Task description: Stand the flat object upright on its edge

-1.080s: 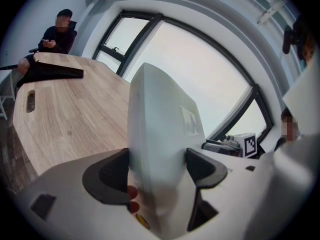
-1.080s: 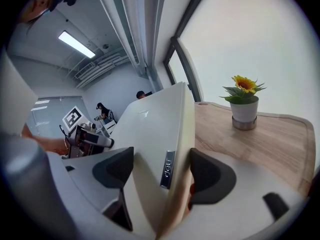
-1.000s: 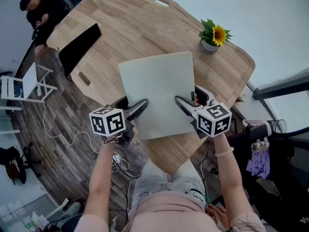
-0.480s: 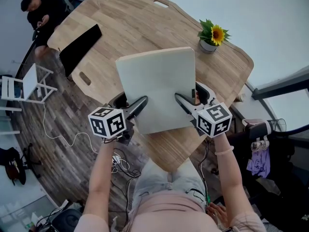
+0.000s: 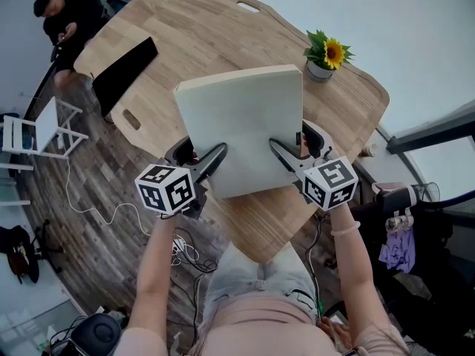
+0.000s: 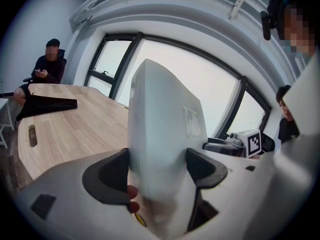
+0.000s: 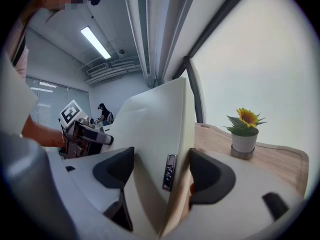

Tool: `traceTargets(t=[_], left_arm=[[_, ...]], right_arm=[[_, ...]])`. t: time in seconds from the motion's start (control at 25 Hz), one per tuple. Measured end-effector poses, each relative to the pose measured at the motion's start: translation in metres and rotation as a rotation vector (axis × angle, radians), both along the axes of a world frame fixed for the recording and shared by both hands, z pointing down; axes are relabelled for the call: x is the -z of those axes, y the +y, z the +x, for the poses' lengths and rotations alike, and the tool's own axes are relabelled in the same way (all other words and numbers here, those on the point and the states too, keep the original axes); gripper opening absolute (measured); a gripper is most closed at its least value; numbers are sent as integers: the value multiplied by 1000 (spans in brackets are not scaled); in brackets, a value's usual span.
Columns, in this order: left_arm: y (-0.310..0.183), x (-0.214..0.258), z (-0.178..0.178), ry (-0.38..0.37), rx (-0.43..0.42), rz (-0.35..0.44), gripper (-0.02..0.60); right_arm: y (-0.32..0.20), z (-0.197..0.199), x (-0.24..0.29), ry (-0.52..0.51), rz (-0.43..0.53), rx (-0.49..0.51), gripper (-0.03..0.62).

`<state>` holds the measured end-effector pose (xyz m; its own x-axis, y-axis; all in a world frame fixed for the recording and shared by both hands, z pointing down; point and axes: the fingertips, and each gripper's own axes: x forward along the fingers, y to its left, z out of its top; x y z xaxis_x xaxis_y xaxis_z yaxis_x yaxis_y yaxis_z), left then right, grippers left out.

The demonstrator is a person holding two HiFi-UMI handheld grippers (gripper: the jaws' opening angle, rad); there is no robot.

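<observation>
The board (image 5: 241, 128) has tipped its far edge up more since a second ago. Head view: it leans over the near end of the wood table (image 5: 200, 43), with the left gripper (image 5: 211, 163) and right gripper (image 5: 286, 156) on its near edge. Left gripper view: jaws clamped on it. Right gripper view: same, sunflower (image 7: 244, 134) far right. Looks mid-lift; next I'd keep rotating till it's vertical. Big-windowed office.

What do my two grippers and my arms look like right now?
The left gripper and right gripper have pale grey bodies with curved dark pads. Each carries a white cube printed with black square markers. The arms are bare, with a thin band on the right wrist, and you wear a pale pink top.
</observation>
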<state>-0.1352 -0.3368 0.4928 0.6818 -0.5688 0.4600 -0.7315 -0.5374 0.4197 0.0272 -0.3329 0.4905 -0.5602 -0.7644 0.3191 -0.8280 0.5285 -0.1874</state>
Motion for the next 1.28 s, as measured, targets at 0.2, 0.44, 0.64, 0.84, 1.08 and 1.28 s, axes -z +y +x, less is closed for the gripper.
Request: traceTargets(t=[0.2, 0.44, 0.64, 0.84, 1.08, 1.28], left_arm=[[0, 5, 1, -1, 2, 40, 328], [-1, 11, 4, -22, 2, 106, 330], [0, 16, 5, -23, 3, 145, 330], [1, 22, 5, -26, 10, 186, 330], [2, 25, 3, -54, 15, 251, 330], [5, 24, 1, -65, 17, 281, 331]], right_arm=[[1, 1, 5, 5, 34, -1, 347], [0, 3, 8, 21, 71, -2, 345], [0, 4, 13, 36, 103, -3, 344], [0, 4, 18, 46, 130, 0, 344], [0, 1, 18, 75, 164, 3, 341], [2, -1, 17, 91, 178, 4, 339]])
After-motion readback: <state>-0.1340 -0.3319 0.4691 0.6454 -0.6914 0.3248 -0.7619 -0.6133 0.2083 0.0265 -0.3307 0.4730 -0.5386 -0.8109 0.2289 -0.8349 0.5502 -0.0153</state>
